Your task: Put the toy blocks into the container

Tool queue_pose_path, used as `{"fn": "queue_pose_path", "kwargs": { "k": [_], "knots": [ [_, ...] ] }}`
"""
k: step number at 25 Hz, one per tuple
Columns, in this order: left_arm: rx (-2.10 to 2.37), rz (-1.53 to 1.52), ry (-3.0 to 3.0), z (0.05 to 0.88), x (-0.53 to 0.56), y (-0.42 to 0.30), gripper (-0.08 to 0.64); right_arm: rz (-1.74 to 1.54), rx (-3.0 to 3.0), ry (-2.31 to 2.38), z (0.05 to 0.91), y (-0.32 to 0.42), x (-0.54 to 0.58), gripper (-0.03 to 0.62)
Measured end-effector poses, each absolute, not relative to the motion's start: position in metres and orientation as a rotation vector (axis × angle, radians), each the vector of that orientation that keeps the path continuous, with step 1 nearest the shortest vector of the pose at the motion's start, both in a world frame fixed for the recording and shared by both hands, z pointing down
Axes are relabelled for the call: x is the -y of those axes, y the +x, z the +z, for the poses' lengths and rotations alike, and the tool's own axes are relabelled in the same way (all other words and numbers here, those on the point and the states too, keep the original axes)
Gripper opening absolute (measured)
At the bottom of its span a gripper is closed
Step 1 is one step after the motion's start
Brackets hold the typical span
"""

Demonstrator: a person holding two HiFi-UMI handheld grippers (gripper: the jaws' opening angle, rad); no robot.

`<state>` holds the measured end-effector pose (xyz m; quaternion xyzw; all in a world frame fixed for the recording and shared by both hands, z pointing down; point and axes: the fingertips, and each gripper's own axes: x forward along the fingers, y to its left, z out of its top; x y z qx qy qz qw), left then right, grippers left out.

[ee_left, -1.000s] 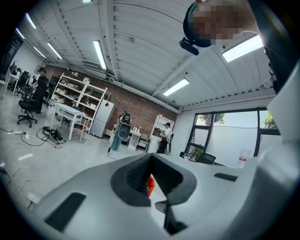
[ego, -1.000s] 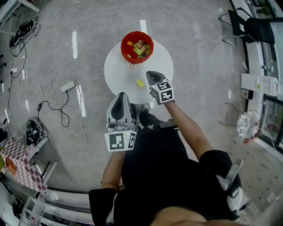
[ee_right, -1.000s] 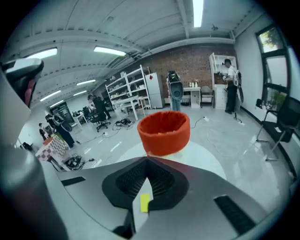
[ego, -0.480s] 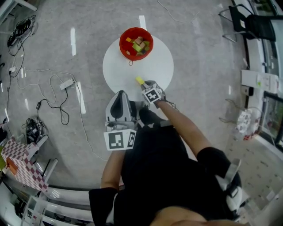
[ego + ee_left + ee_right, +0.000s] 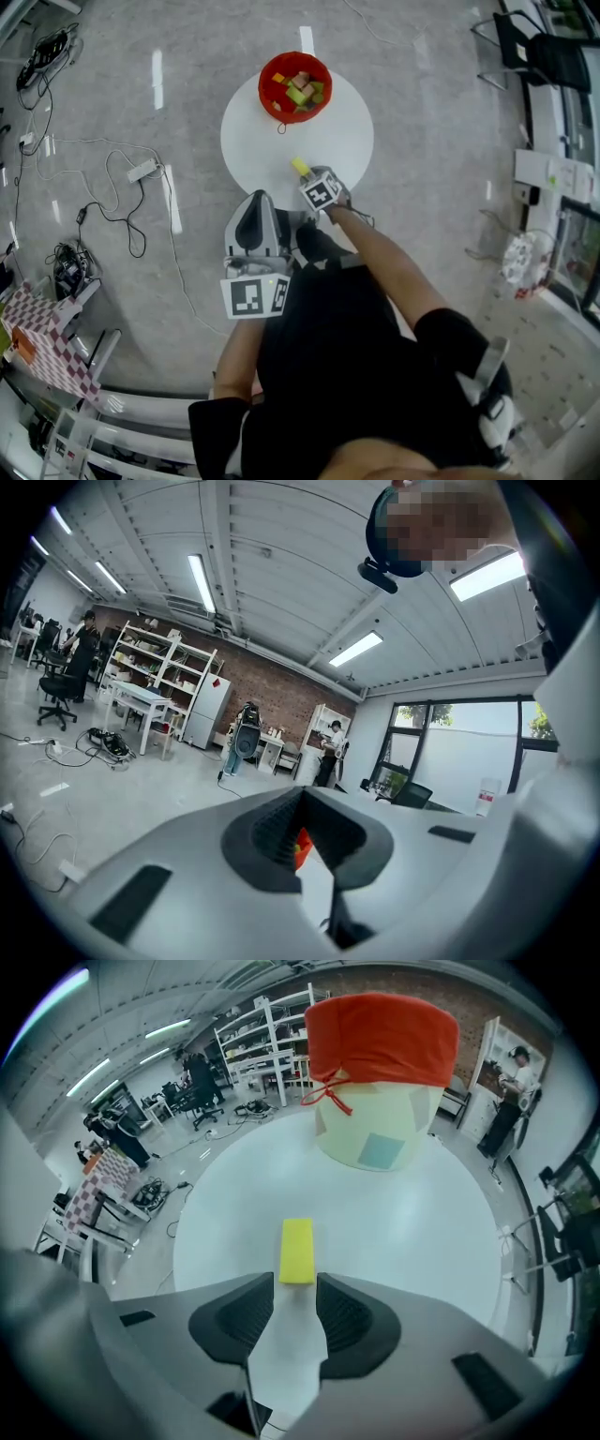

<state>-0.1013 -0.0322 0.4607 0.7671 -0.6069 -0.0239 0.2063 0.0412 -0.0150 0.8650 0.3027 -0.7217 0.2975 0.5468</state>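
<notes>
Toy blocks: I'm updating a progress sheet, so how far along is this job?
Done: several blocks sit in the red container. In hand: the right gripper, fingers open and just widened, hangs over the yellow block, which lies just ahead of them, ungripped. Left: that last block on the white table.

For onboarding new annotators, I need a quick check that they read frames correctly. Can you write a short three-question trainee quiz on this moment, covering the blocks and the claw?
1. True or false: the yellow rectangular toy block lies inside the red fabric container.
2. The right claw is: A) shut on the block; B) open, with its tips just short of the block; C) above the container.
3. How many blocks lie loose on the white round table?
Key: 1 false, it lies on the table. 2 B, its jaws have just been opening and nothing is between them. 3 one.
</notes>
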Motion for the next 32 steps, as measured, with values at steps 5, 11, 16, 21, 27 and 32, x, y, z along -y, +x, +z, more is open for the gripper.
{"fn": "queue_pose_path", "kwargs": {
  "k": [5,11,16,21,27,32],
  "knots": [
    [1.684,-0.059,2.134,0.464,0.032,-0.102,-0.003,0.700,1.680,0.725,0.872,0.044,0.017,0.135],
    [1.688,-0.048,2.131,0.468,0.031,-0.105,-0.003,0.742,1.669,0.730,0.879,0.043,0.016,0.133],
    [1.685,-0.048,2.127,0.470,0.032,-0.107,-0.003,0.757,1.679,0.721,0.875,0.043,0.015,0.120],
    [1.685,-0.073,2.136,0.466,0.038,-0.108,-0.003,0.766,1.795,0.694,0.843,0.027,0.015,0.118],
    [1.685,-0.100,2.163,0.456,0.048,-0.106,-0.003,0.680,2.021,0.765,0.755,0.007,0.055,0.118],
    [1.695,-0.105,2.166,0.451,0.053,-0.104,-0.003,0.596,2.211,0.898,0.675,-0.004,0.118,0.118]
  ]
}}
